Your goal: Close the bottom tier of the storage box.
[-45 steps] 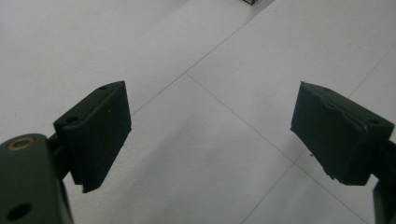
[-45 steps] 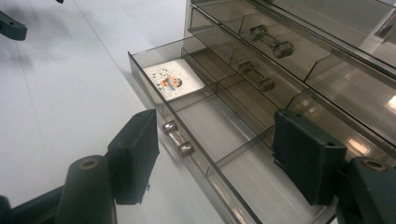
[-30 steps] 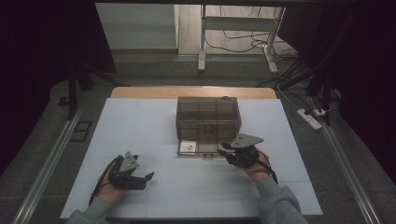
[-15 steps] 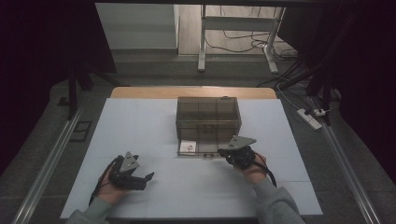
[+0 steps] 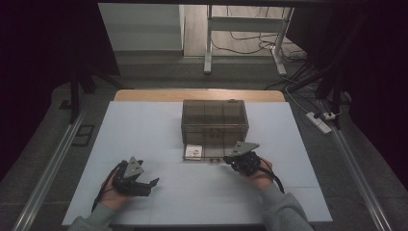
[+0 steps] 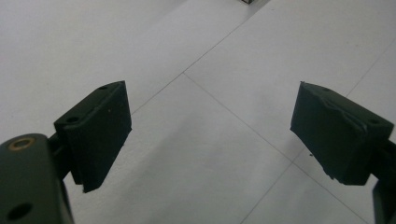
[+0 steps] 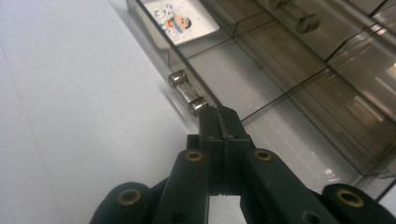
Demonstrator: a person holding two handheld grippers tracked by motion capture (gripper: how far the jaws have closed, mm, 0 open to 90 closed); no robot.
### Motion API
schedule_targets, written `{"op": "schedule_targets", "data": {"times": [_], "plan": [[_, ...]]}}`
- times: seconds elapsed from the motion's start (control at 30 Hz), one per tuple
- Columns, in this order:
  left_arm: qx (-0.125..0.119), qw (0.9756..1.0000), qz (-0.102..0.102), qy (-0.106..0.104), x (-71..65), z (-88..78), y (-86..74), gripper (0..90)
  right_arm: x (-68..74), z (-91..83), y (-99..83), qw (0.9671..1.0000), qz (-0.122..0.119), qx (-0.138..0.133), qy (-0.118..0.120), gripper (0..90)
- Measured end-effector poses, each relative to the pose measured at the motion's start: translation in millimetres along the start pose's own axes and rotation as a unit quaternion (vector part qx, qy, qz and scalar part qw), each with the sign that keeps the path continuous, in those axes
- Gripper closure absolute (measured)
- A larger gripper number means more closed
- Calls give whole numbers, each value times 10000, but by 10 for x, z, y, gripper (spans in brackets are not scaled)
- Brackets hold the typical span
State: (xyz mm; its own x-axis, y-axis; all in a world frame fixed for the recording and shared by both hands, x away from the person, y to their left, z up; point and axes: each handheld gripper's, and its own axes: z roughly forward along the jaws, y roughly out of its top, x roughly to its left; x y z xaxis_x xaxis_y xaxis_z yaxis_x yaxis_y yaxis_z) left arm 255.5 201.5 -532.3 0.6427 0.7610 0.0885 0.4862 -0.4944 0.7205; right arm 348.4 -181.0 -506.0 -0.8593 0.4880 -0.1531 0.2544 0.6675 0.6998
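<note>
Drawer handle (image 7: 187, 96) just ahead of right hand-held gripper (image 7: 223, 116), jaws pressed together; card (image 7: 180, 21) in drawer; left hand-held gripper (image 6: 210, 135) spread

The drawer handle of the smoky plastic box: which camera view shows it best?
The right gripper view: the drawer handle is close and sharp, a bar on two metal studs, just beyond the shut right gripper. The high view gives it too small to make out.

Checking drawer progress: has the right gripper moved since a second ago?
Yes. The right gripper has drawn slightly back from the smoky box, toward the table's near edge.
</note>
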Motion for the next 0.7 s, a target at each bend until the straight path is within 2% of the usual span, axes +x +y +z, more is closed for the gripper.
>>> {"op": "schedule_targets", "data": {"times": [0.37, 0.7], "plan": [[16, 10000, 14, 4, -5, 6, 2, 125, 42, 101, -2, 9994, -211, 255, -22, 891], [16, 10000, 11, 5, -4, 7, 2, 125, 38, 170, -7, 9989, -317, 342, -91, 891]]}}
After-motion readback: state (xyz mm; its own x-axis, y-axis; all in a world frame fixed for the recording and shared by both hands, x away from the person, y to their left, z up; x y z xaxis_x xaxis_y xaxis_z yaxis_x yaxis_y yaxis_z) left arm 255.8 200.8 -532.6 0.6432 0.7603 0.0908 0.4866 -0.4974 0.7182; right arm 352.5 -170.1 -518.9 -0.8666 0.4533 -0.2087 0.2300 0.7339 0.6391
